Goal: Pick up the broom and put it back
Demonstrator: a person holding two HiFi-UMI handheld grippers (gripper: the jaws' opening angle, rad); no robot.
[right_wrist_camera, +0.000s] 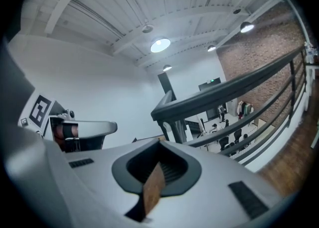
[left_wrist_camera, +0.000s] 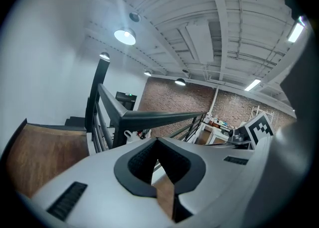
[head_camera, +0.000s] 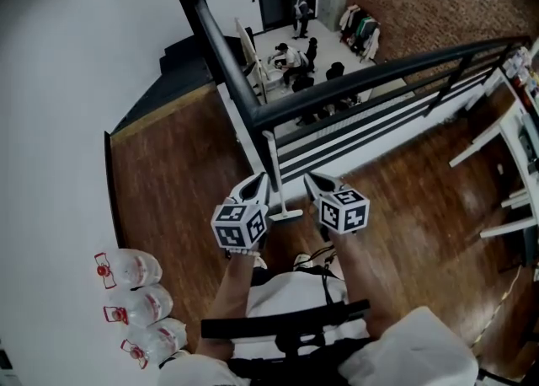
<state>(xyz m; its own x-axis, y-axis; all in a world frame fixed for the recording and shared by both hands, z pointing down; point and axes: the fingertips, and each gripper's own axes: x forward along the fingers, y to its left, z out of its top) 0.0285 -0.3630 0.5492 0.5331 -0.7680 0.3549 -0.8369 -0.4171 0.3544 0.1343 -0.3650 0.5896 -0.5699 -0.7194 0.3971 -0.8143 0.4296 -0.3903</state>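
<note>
A white broom (head_camera: 274, 175) leans upright against the corner post of the black railing (head_camera: 381, 71), its head (head_camera: 285, 215) resting on the wooden floor. Both grippers hang in front of me at about waist height and point toward it. My left gripper (head_camera: 258, 179) is just left of the handle and my right gripper (head_camera: 311, 179) just right of the head. Neither touches the broom. The left gripper view shows the left gripper (left_wrist_camera: 157, 141) with its jaws together and nothing between them. The right gripper (right_wrist_camera: 159, 145) looks the same in the right gripper view.
Three large water bottles (head_camera: 137, 303) lie by the white wall (head_camera: 59, 123) at the lower left. White table legs (head_camera: 504, 152) stand at the right. Beyond the railing the floor drops to a lower level with people and desks (head_camera: 295, 60).
</note>
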